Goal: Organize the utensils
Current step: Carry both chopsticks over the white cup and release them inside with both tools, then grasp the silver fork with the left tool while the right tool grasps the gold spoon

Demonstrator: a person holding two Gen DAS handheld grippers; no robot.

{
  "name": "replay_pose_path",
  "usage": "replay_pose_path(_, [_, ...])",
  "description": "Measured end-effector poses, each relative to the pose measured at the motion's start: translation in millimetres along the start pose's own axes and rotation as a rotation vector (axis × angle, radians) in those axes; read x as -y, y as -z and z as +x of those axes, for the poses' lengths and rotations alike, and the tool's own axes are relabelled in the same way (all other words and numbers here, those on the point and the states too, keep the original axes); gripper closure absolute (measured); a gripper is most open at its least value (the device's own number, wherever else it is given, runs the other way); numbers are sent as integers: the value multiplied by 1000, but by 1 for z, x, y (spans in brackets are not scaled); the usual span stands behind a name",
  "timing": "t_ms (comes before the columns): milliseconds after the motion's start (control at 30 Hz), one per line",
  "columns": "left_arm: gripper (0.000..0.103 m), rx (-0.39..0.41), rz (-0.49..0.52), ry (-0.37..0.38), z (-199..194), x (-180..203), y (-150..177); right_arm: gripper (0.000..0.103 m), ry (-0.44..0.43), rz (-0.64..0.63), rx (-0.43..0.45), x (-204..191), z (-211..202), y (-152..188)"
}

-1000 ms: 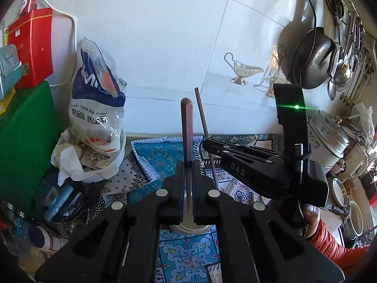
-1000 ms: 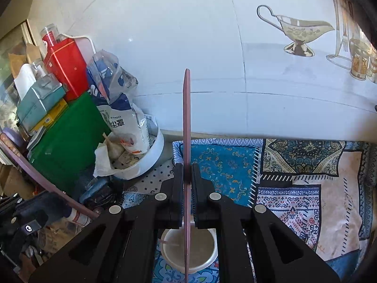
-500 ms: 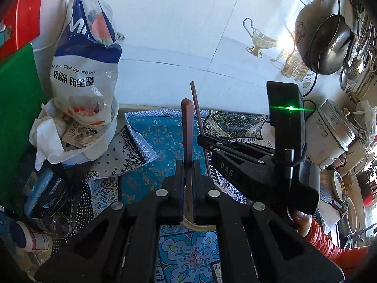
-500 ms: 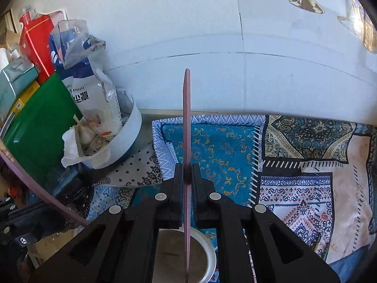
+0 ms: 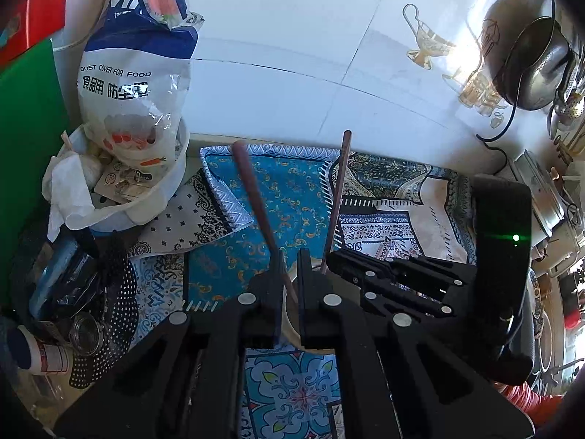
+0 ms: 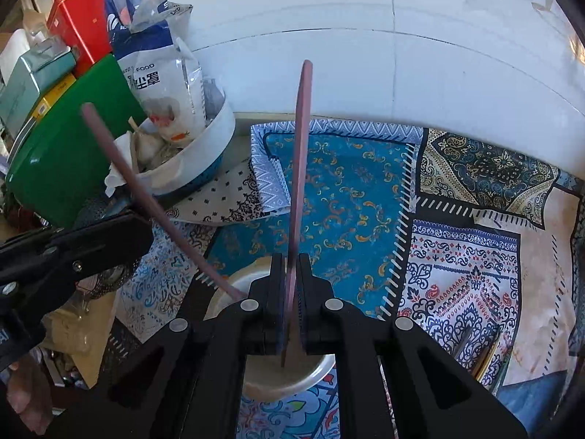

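- Our left gripper (image 5: 290,261) is clamped on a chopstick (image 5: 252,190) leaning left.
- Our right gripper (image 6: 291,267) pinches another stick (image 6: 301,168) above the bowl (image 6: 321,369).

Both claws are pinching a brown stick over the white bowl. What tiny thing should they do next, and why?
Probably open and let go. The left claw and the right claw are each shut on a brown chopstick, and the lower ends already seem to reach inside the white bowl. Opening should leave both sticks standing in it.
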State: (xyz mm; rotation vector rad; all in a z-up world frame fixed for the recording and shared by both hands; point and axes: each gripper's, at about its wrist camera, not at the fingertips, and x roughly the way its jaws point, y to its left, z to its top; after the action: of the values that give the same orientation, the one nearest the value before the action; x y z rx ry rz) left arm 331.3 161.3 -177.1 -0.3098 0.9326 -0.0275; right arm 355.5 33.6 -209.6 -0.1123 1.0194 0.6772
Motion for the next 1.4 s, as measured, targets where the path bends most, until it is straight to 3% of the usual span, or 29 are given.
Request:
replay_pose_path(267, [95, 18, 7, -52, -12, 15, 3, 91, -9, -17, -10, 8, -28, 7])
replay_pose_path(333, [92, 32, 15, -65, -18, 21, 4, 89, -4, -23, 3, 11, -39, 10])
replay_pose_path(433, [79, 59, 18, -72, -27, 32, 5, 85, 7, -29, 30, 18, -59, 14])
replay_pose_path(900, [60, 142, 108, -49, -40, 114, 9, 68, 107, 1, 153, 74, -146, 40])
replay_pose_path(1133, [53, 93, 143, -8, -13, 152, 24, 66, 162, 49, 136, 115, -160, 58])
replay_pose_path(1400, [52, -62, 183, -14, 46, 176, 54, 66, 198, 103, 38, 158, -144, 87])
